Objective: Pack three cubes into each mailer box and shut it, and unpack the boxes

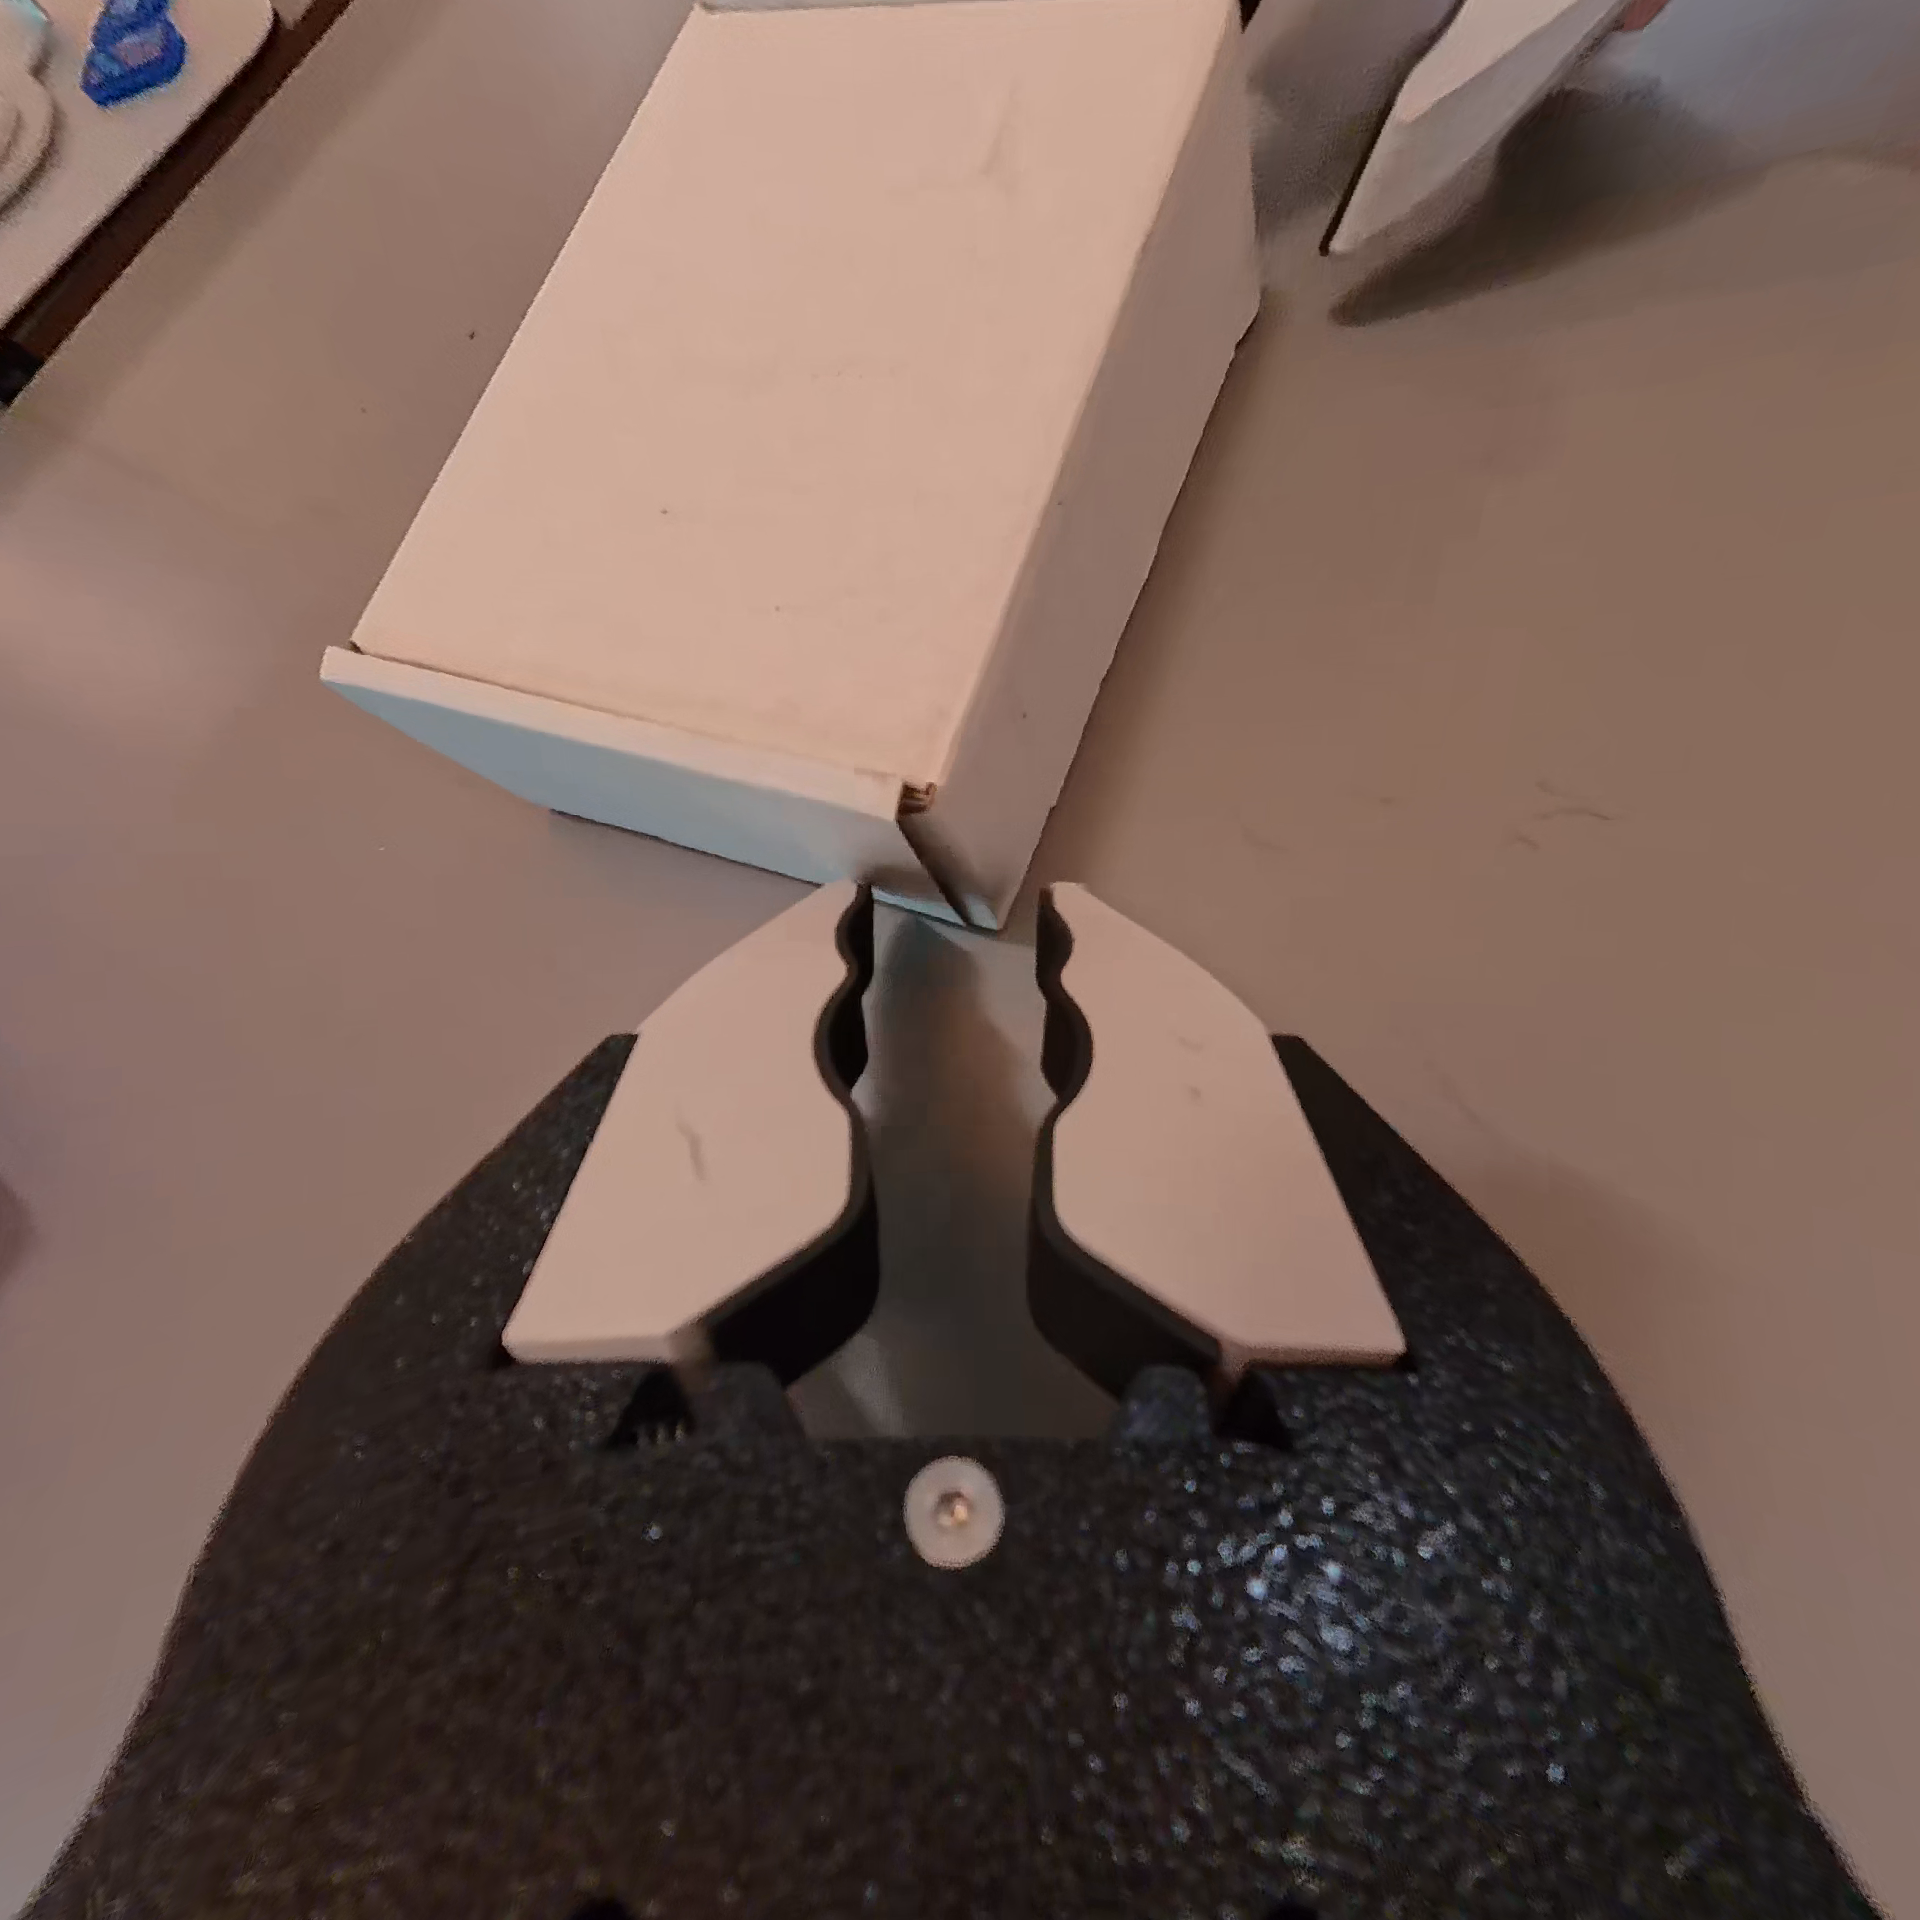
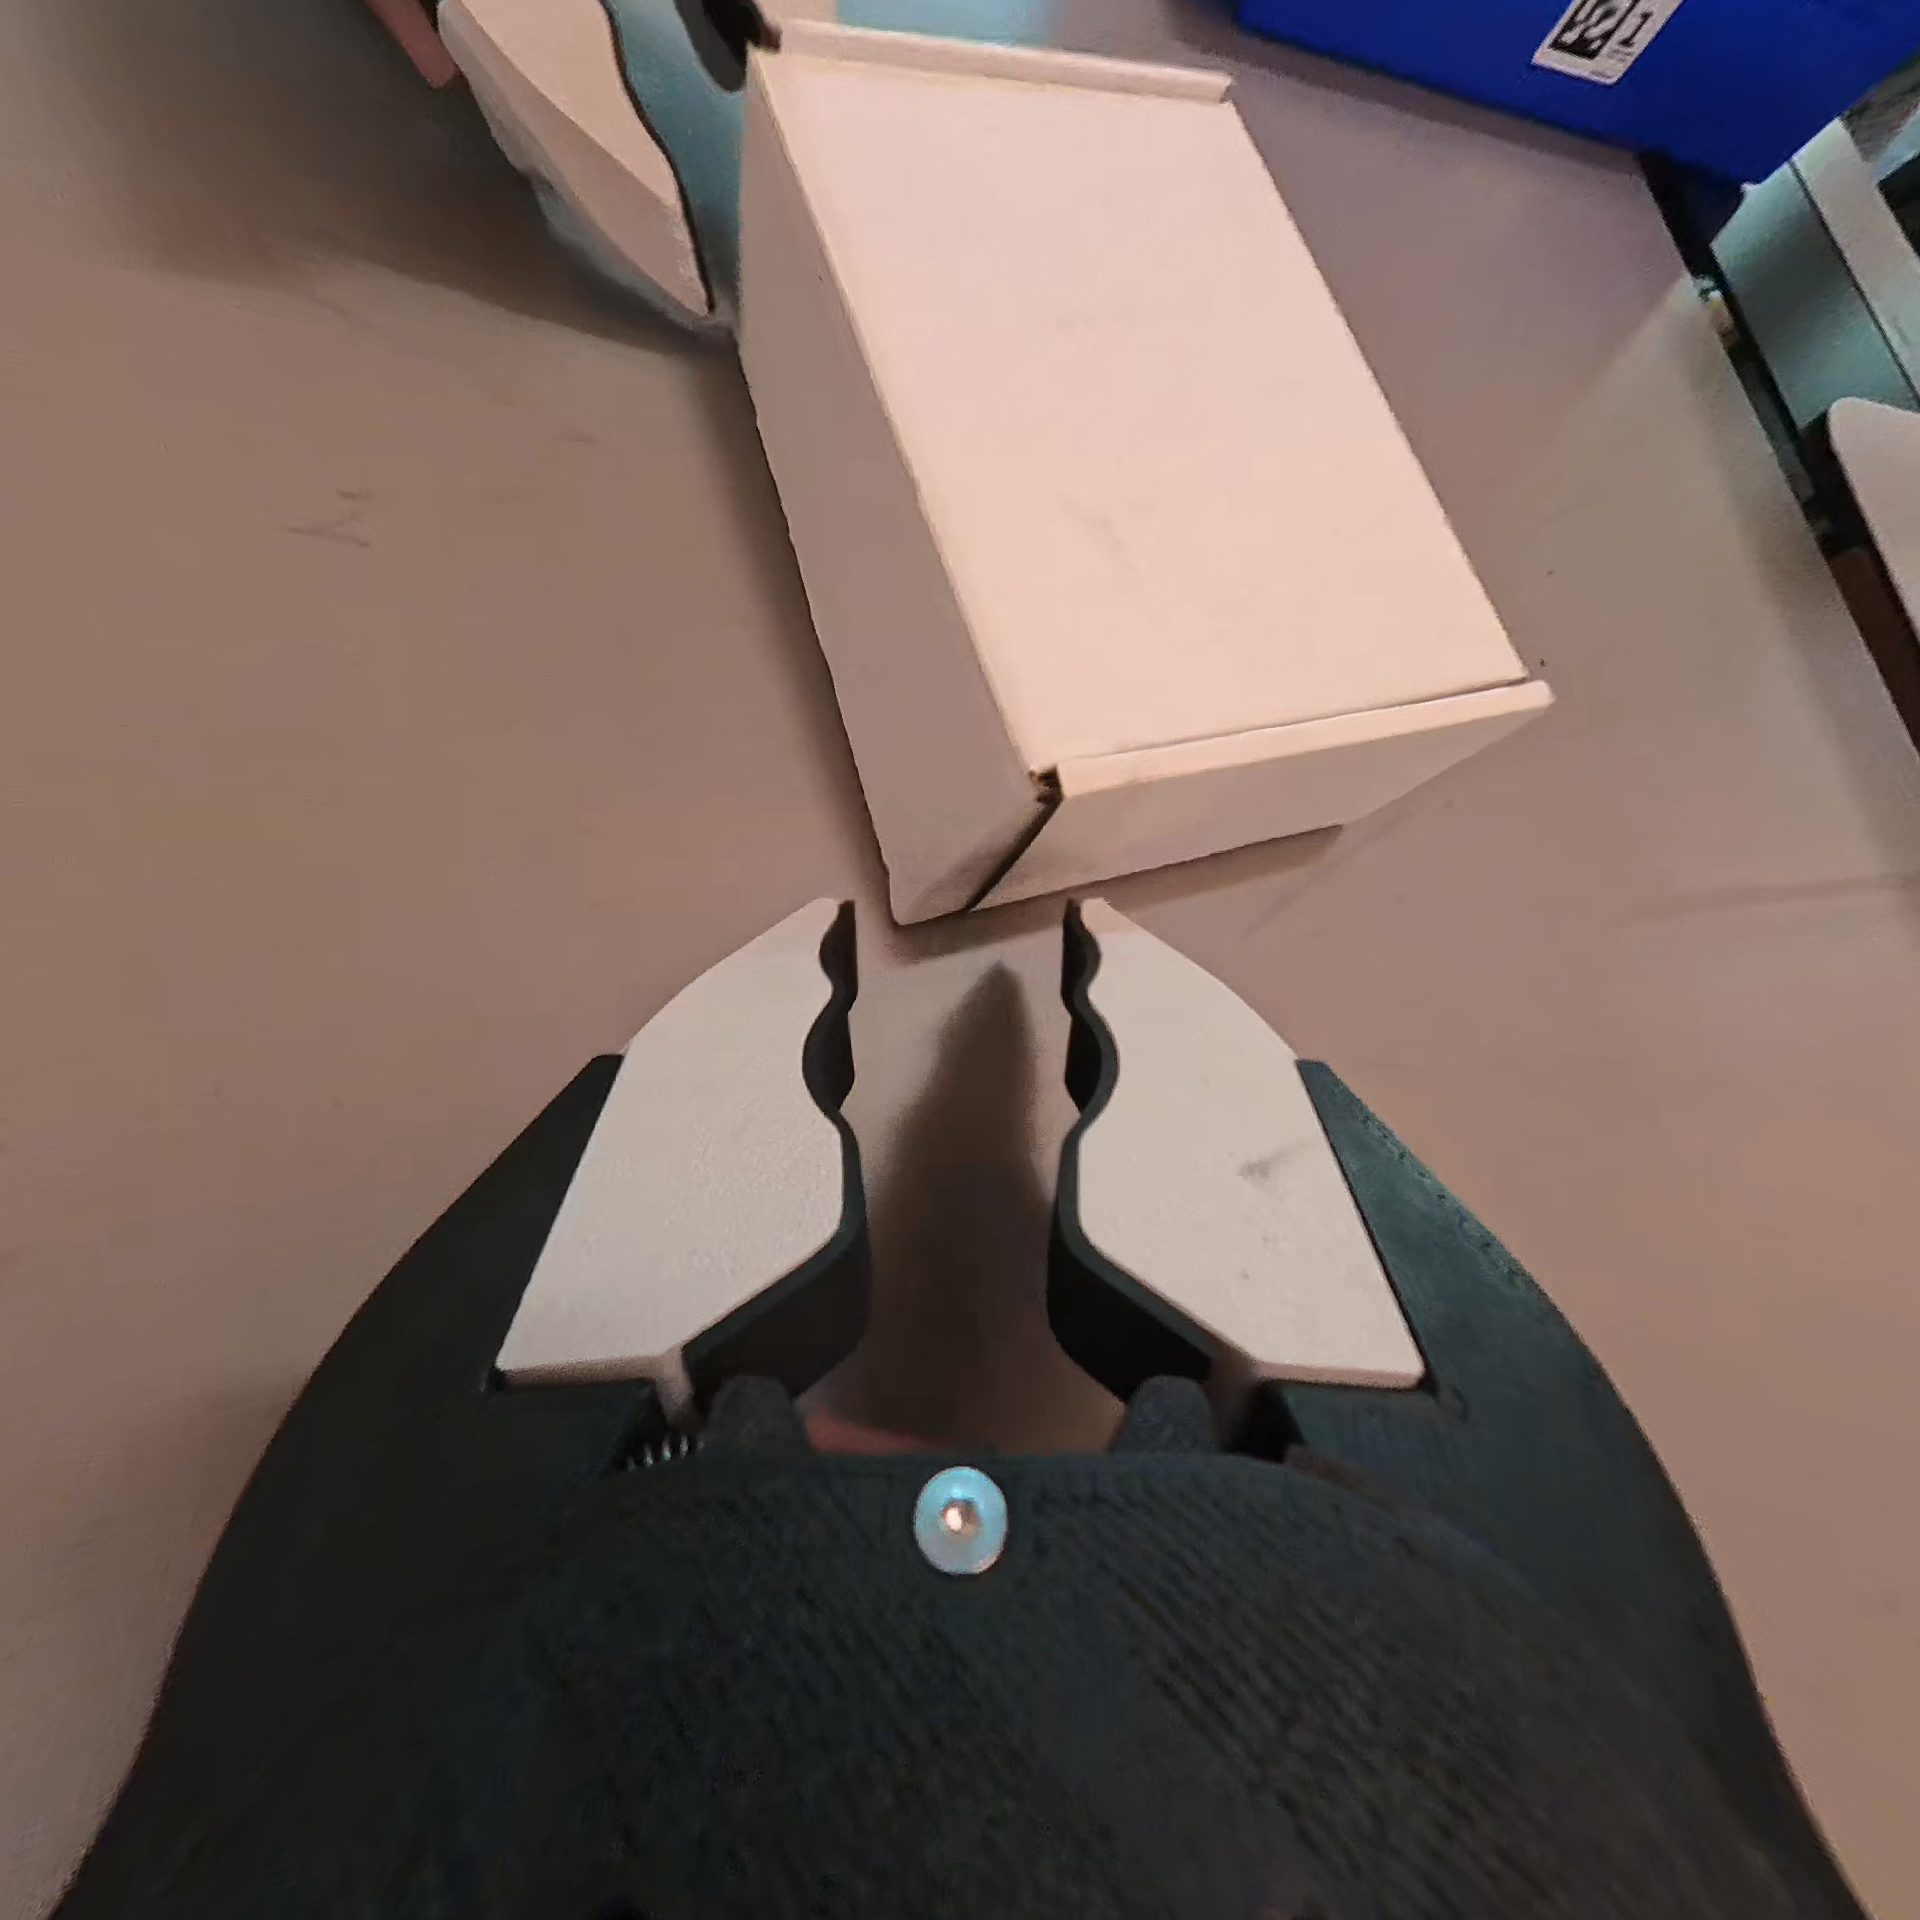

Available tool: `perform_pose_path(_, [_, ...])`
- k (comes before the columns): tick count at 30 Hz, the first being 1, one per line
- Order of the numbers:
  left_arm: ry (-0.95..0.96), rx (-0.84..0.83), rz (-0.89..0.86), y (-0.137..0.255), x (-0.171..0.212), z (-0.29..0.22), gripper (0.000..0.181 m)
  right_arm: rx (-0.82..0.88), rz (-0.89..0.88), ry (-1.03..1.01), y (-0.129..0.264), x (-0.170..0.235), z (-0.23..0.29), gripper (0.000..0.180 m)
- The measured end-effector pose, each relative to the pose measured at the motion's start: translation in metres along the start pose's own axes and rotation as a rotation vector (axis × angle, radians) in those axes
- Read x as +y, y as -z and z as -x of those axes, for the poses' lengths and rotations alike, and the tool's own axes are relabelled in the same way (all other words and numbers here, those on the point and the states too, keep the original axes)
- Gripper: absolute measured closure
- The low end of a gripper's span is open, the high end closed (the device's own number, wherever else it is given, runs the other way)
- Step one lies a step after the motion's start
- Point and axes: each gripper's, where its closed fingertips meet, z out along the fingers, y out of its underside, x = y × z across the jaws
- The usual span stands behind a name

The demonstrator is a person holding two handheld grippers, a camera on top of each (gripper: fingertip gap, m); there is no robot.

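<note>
A: Mailer box (image 1: 790, 447) sits shut on the table (image 1: 1558, 727); my left gripper (image 1: 951, 904) has jaws parted, empty, just short of a near corner.

B: My right gripper (image 2: 961, 914) likewise, gaping, empty, at the opposite corner. The box's long axis runs away from both, slightly skewed. Blue bin (image 2: 1455, 73) by the far edge.

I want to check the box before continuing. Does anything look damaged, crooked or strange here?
Nothing serious stands out. The white mailer box is shut and lies flat on the table. Only its front flap sticks out a little past the lid at the corners, with a small gap at one corner. Both the left gripper and right gripper are open, holding nothing.
</note>
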Motion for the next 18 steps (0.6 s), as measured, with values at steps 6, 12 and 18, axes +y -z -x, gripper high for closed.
perform_pose_path(6, [0.110, -0.007, -0.216, 0.025, -0.023, 0.003, 0.162, 0.178, -0.268, -0.129, 0.042, -0.047, -0.034, 0.165])
perform_pose_path(12, [0.121, -0.094, -0.320, 0.036, -0.046, 0.020, 0.163, 0.216, -0.220, -0.107, 0.014, -0.057, -0.046, 0.180])
perform_pose_path(18, [-0.119, -0.248, -0.262, 0.045, -0.040, 0.035, 0.140, 0.322, -0.133, -0.045, -0.002, -0.049, -0.057, 0.180])
